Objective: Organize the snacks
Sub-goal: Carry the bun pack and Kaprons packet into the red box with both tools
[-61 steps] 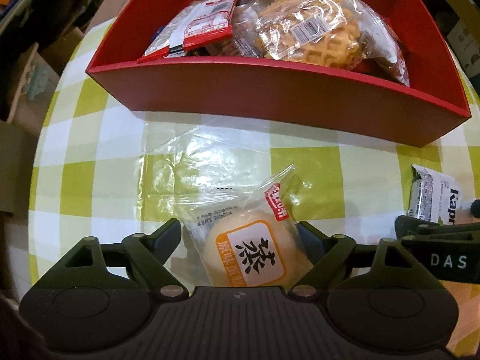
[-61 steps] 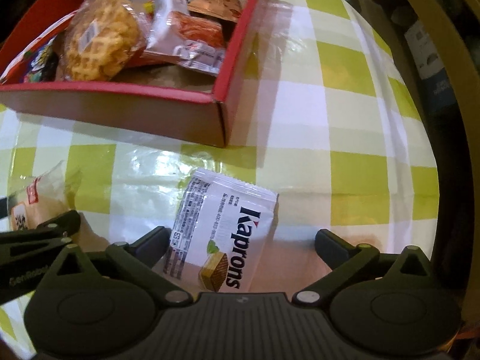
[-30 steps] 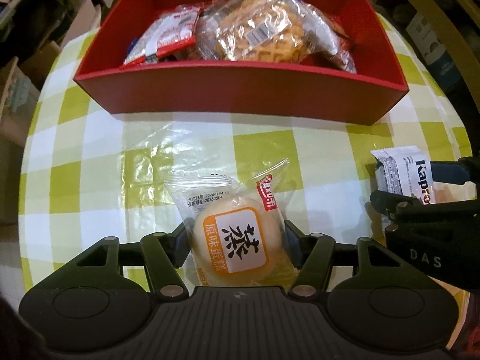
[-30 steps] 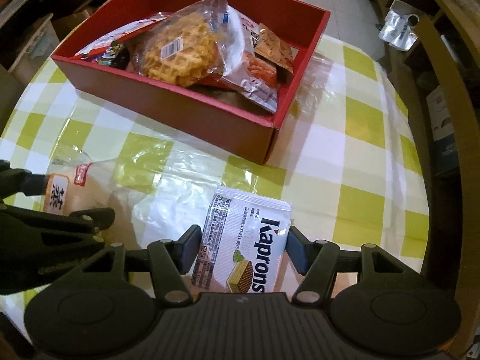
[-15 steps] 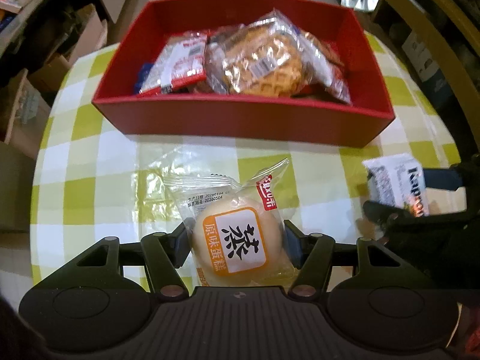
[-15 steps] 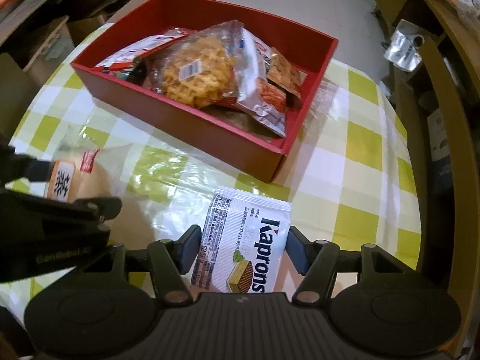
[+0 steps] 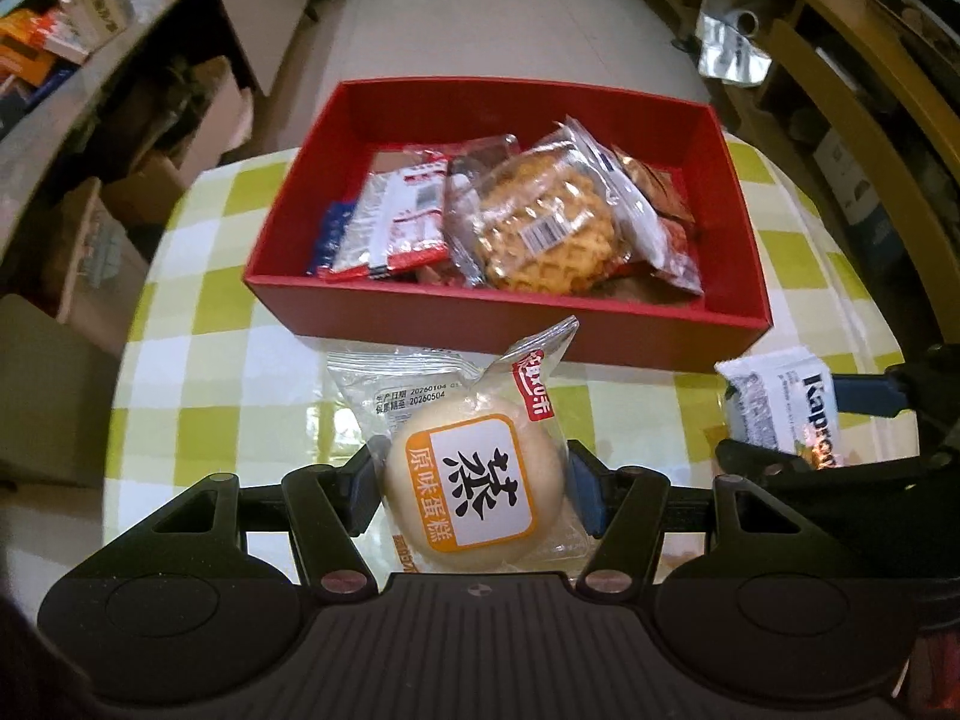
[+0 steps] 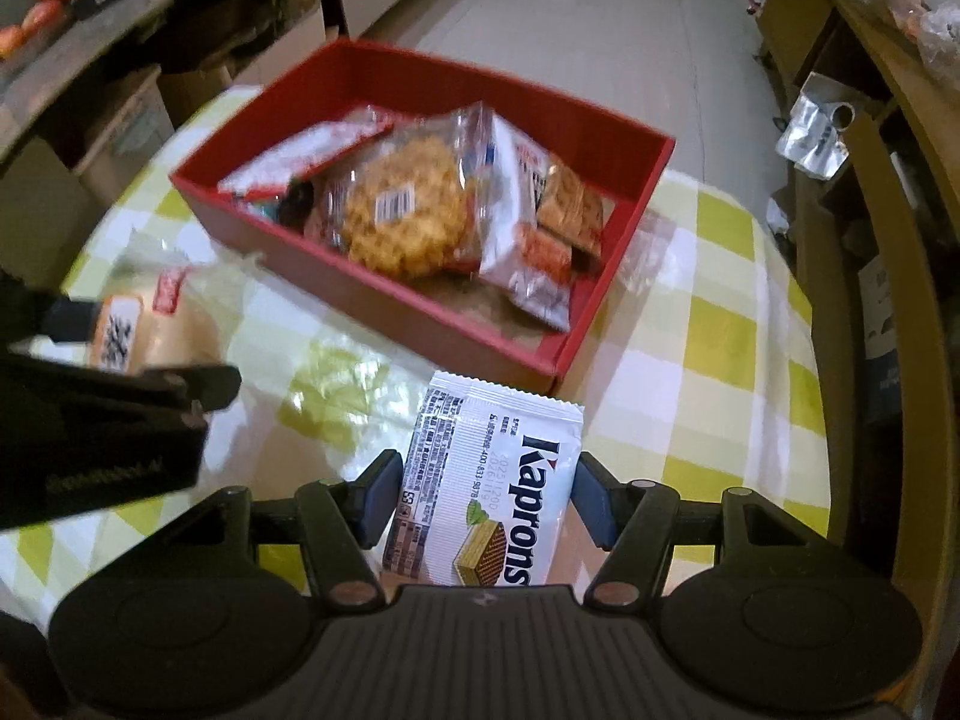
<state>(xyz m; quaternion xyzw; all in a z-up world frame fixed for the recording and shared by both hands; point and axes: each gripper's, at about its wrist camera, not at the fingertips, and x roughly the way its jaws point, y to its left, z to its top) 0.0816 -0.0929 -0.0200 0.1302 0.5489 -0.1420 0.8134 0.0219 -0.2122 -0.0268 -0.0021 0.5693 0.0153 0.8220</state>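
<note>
My left gripper (image 7: 474,495) is shut on a round steamed cake in a clear packet (image 7: 471,486) and holds it above the table. My right gripper (image 8: 486,495) is shut on a white Kaprons wafer packet (image 8: 489,486), also lifted off the cloth. Ahead of both stands a red box (image 7: 510,318), (image 8: 420,324) holding a wrapped waffle (image 7: 540,234), (image 8: 405,210) and several other snack packets. In the left wrist view the right gripper with the wafer packet (image 7: 780,402) shows at the right; in the right wrist view the left gripper with the cake (image 8: 144,324) shows at the left.
The round table wears a green-and-white checked cloth (image 7: 198,396) under clear plastic. A wooden chair back (image 8: 888,276) curves along the right side. Cardboard boxes (image 7: 150,180) and a cluttered counter (image 7: 72,30) stand at the left, with pale floor (image 7: 510,18) beyond the table.
Both grippers closed on their packets and rose with them. The table and the red box now look farther away, and more of the box's inside shows.
</note>
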